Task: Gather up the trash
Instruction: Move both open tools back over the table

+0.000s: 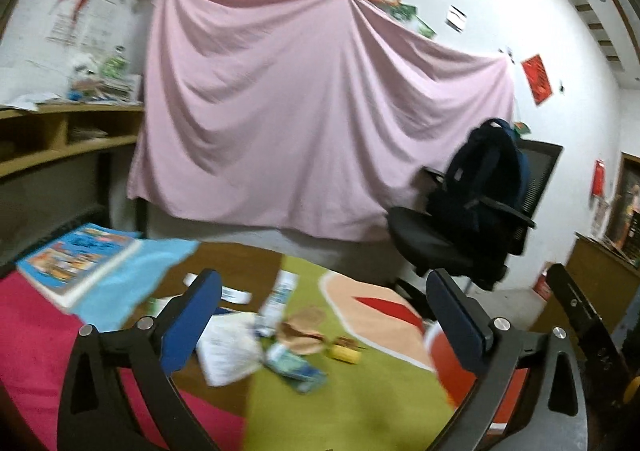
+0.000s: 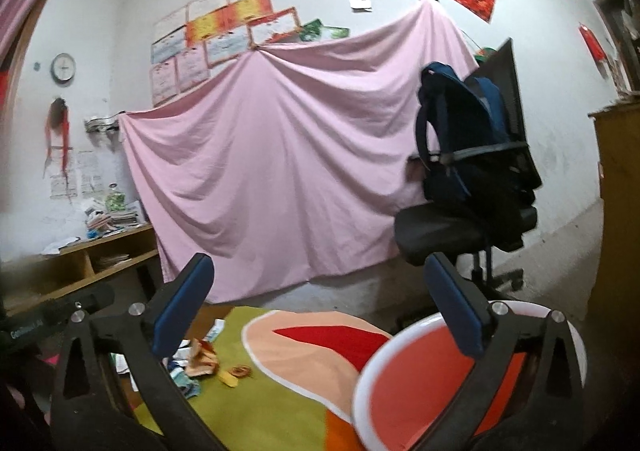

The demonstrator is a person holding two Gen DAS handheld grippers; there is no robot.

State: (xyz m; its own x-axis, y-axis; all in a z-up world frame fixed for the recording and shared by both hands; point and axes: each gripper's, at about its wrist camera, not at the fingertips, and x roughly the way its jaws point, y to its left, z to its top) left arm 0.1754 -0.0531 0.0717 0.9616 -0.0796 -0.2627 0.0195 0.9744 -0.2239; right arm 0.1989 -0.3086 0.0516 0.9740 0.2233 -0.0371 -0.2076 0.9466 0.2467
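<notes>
Nearest the lenses: left gripper (image 1: pixel 324 315) and right gripper (image 2: pixel 320 307) both spread wide, nothing held between the blue pads. Below them, trash pile (image 1: pixel 280 343) lies on the green mat (image 1: pixel 360 411): crumpled paper, wrappers, a yellow scrap; blurry. Red bin (image 2: pixel 420 383) with white rim sits right of the pile, under the right gripper. Book (image 1: pixel 80 259) left. Behind: office chair (image 2: pixel 460 231) carrying a backpack (image 2: pixel 464 123), then pink sheet (image 2: pixel 280 151) on the wall.

Both fisheye views are dim and evenly lit indoors, with no glare or hard shadows. Edges bend strongly and darken to black corners. Motion blur smears the left view, worst near the scattered trash (image 1: pixel 276 335).
</notes>
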